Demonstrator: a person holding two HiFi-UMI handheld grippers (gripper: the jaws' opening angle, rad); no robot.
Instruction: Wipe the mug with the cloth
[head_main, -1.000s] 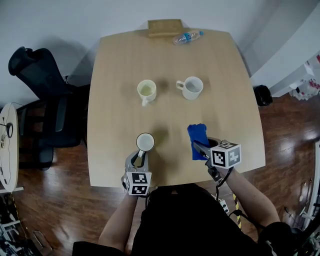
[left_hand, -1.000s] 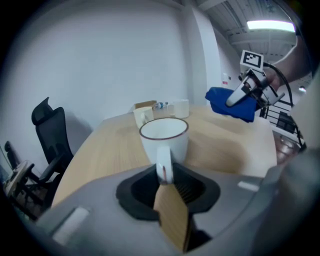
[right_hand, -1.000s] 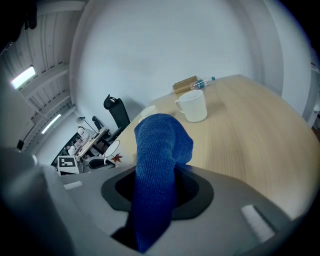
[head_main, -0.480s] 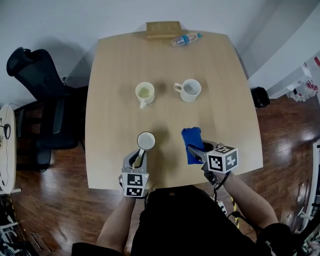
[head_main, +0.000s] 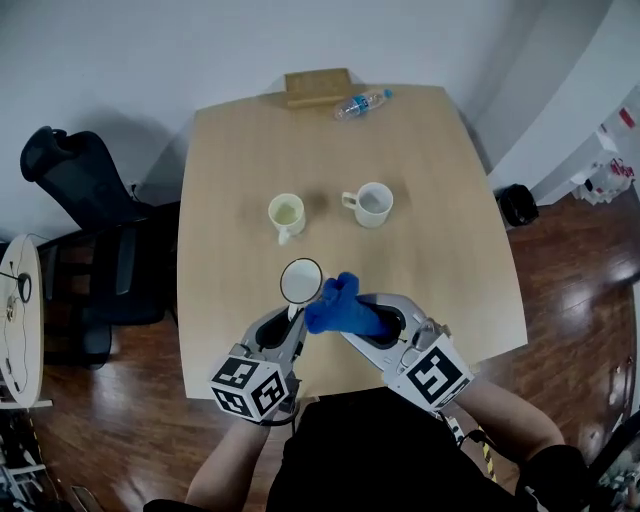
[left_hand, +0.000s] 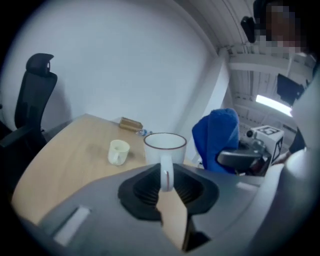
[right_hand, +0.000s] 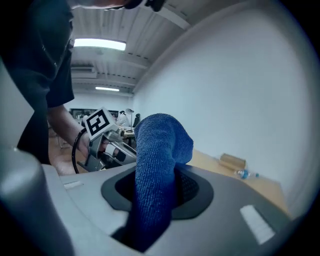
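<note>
A white mug with a dark rim (head_main: 301, 281) (left_hand: 164, 147) is lifted off the table, and my left gripper (head_main: 290, 318) (left_hand: 165, 181) is shut on its handle. A blue cloth (head_main: 340, 308) (right_hand: 156, 165) sticks out of my right gripper (head_main: 372, 322) (right_hand: 157, 187), which is shut on it. In the head view the cloth's free end meets the mug's right side. In the left gripper view the cloth (left_hand: 217, 135) stands just right of the mug.
On the wooden table (head_main: 440, 200) stand a cream mug (head_main: 286, 214) and a white mug (head_main: 371, 203) further back. A wooden block (head_main: 317, 86) and a lying water bottle (head_main: 360, 102) are at the far edge. A black office chair (head_main: 85, 190) stands to the left.
Both grippers have risen toward the camera and swung inward. The mug has come up off the table, and the cloth has moved left from beside it to its side.
</note>
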